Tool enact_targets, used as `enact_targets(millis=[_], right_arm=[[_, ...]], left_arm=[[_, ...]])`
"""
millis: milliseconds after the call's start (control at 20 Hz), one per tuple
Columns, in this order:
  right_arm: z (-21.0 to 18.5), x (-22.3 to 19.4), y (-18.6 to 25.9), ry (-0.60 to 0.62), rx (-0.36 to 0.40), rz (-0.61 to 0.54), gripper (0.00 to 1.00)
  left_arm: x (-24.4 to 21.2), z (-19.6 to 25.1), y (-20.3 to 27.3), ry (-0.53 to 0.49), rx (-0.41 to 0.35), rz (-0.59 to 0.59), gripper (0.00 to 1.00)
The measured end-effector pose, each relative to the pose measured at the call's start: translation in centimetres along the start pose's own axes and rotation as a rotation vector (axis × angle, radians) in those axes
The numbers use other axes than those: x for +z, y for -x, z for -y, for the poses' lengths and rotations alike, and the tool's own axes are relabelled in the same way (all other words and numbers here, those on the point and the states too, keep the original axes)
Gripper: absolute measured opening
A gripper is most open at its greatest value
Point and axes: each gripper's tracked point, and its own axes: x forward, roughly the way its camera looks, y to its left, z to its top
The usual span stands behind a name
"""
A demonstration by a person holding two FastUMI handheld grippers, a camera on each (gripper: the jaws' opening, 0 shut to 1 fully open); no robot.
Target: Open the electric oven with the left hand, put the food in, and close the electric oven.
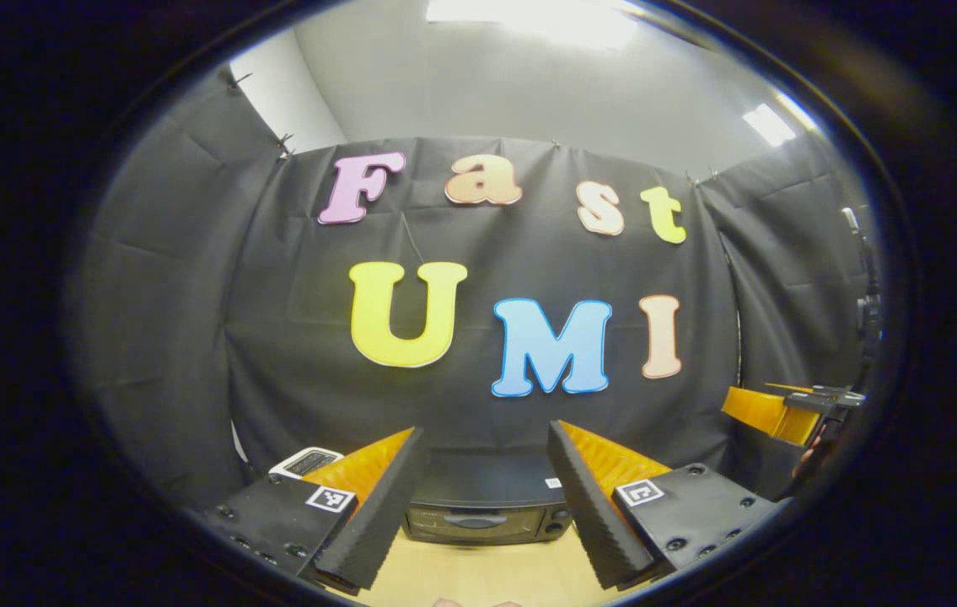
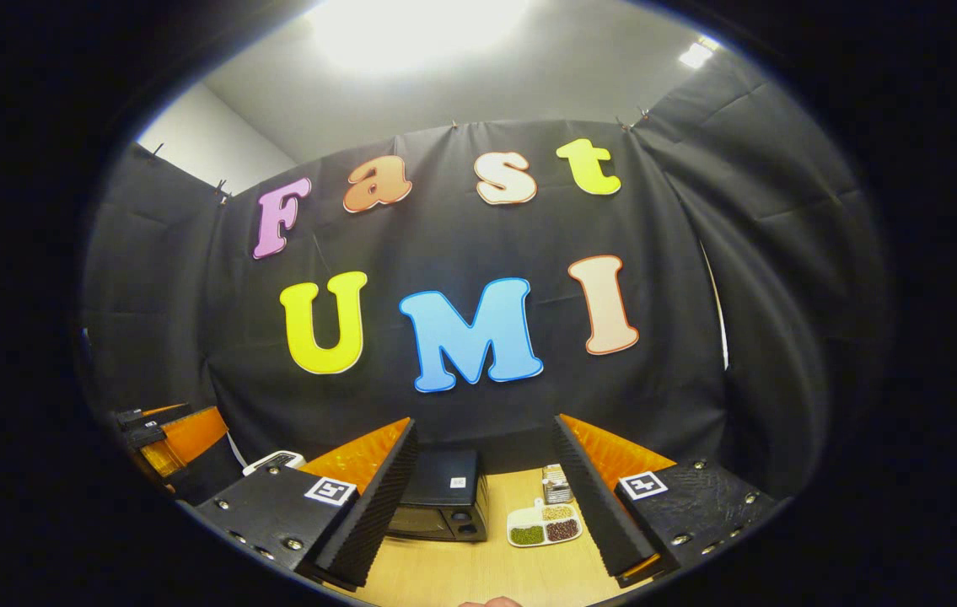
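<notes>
Both tongs, the left tongs (image 1: 480, 506) and right tongs (image 2: 478, 514), are spread wide and hold nothing, well short of the small black electric oven (image 1: 485, 510) at the back of the pale wooden counter (image 1: 478, 573), its door shut. Nothing looks begun: opening, loading and closing all remain. Just beside the oven's right lies a white divided dish of food (image 2: 544, 524), with bare counter in front for the approach.

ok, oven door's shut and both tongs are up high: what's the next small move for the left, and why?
Probably lower the left tongs toward the handle on the closed door of the black electric oven. The tongs are open and apart from the oven, which sits ahead between the fingers on the light wooden table, so nothing is gripped yet.
</notes>
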Motion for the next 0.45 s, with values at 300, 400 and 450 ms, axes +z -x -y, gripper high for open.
enact_targets(millis=[300,400,450], right_arm=[[-2.0,-0.4,1.3,0.019,0.001,-0.002,0.98],[-2.4,-0.7,1.7,0.023,-0.011,-0.001,0.98],[-2.6,-0.8,1.9,0.022,-0.014,-0.002,0.98]], left_arm=[[-1.3,-2.3,0.7,0.024,-0.018,-0.021,0.93],[-1.4,-2.7,0.8,0.017,-0.031,-0.019,0.91],[-1.3,-2.9,0.9,0.013,-0.036,-0.016,0.91]])
